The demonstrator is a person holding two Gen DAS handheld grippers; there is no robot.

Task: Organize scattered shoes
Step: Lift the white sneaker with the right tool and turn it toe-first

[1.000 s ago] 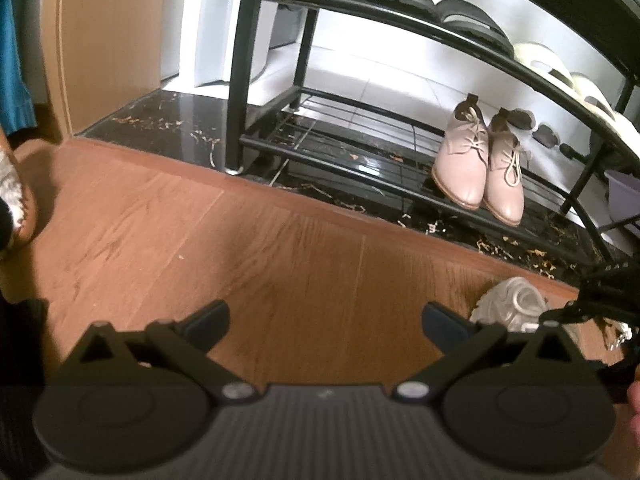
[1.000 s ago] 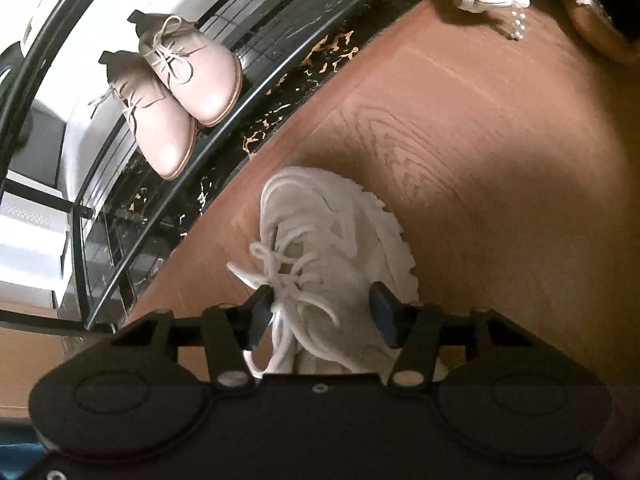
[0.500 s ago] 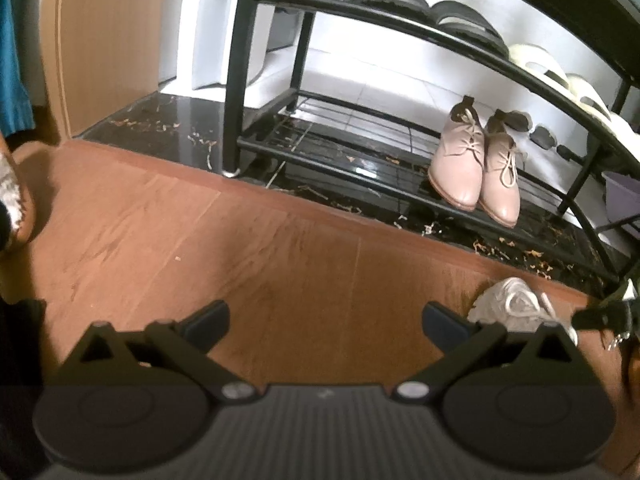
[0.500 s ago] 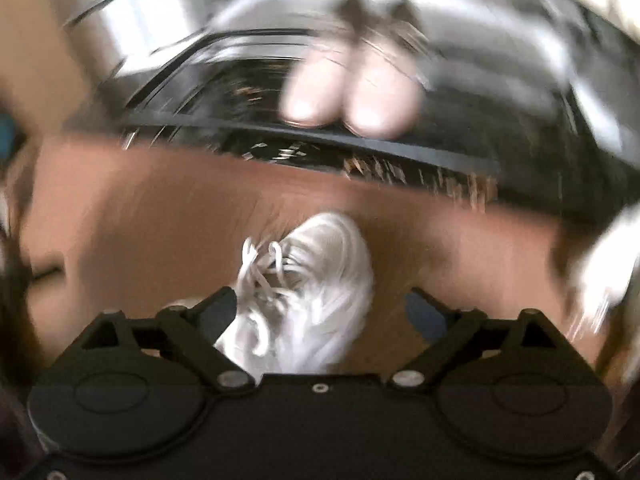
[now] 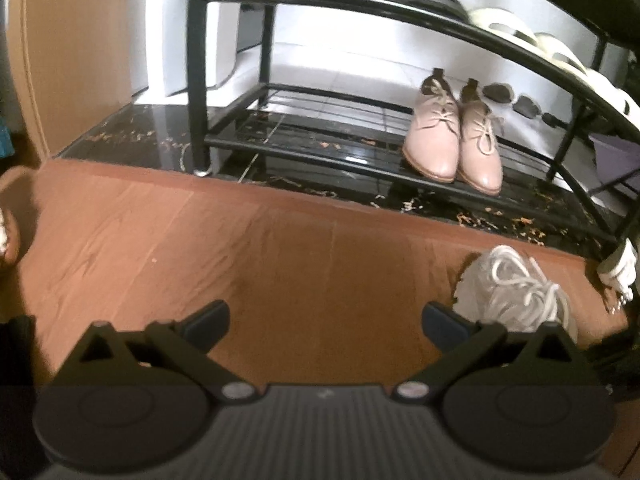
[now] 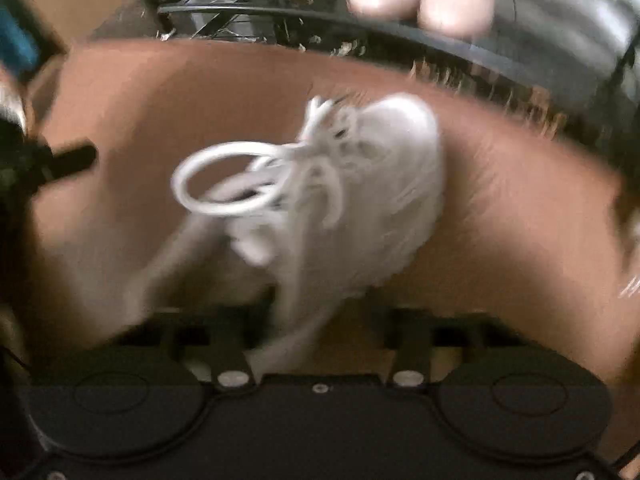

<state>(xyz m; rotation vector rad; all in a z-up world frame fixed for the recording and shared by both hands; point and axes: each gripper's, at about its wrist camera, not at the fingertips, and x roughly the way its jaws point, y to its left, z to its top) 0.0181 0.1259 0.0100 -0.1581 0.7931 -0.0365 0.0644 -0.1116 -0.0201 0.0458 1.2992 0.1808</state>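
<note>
Floor: brown wood (image 5: 280, 264), black shoe rack (image 5: 360, 160) behind.
Rack: pink shoes (image 5: 452, 140) on bottom shelf.
Left gripper (image 5: 326, 320): spread, empty.
Right gripper (image 6: 320, 320): closing around white sneaker (image 6: 360, 200); contact blurred.

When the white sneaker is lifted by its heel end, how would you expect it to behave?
The white sneaker looks soft-sided, so it probably gives under a pinch. Its loose laces will likely dangle and may snag. Held at one end, its toe may droop.

We list a white sneaker (image 5: 516, 300) of soft knit cloth with cord laces, on a matt wood-grain floor (image 5: 260, 264). The rack (image 5: 400, 12) is glossy black metal; the pink shoes (image 5: 452, 140) look like smooth leather, over polished black stone (image 5: 132, 136).
</note>
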